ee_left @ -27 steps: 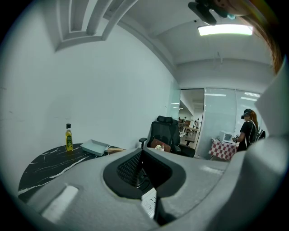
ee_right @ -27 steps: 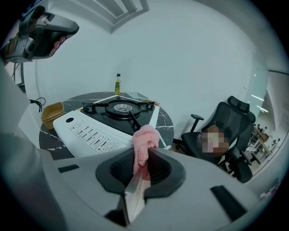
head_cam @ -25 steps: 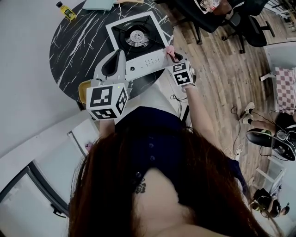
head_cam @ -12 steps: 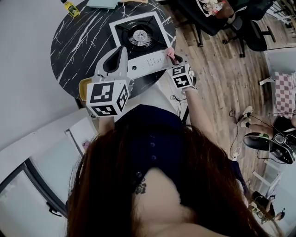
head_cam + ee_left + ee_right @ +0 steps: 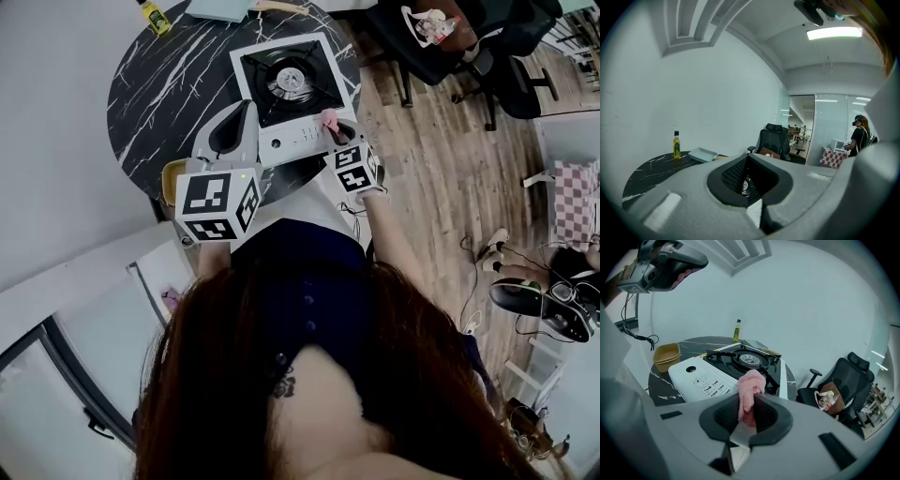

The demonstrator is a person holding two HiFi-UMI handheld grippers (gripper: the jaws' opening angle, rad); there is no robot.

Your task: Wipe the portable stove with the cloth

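- Cloth [image 5: 751,383]: pink, crumpled, pinched in right gripper [image 5: 749,404] jaws, frame centre, before white-and-black portable stove [image 5: 292,139].
- Left gripper [image 5: 749,161]: jaws together, empty.
- Surface: round black marbled table [image 5: 159,84]; wooden floor [image 5: 441,159], right.

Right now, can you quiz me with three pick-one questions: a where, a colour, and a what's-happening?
1. Where is the yellow bottle? A on a chair; B on the table, at its far edge; C on the floor.
2. What colour is the cloth? A blue; B green; C pink.
3. The fingers of the right gripper are: A shut on the cloth; B open, empty; C holding the bottle.
Answers: 1 B, it stands on the black marble top. 2 C, pink shows in both views. 3 A, the cloth is pinched between them.
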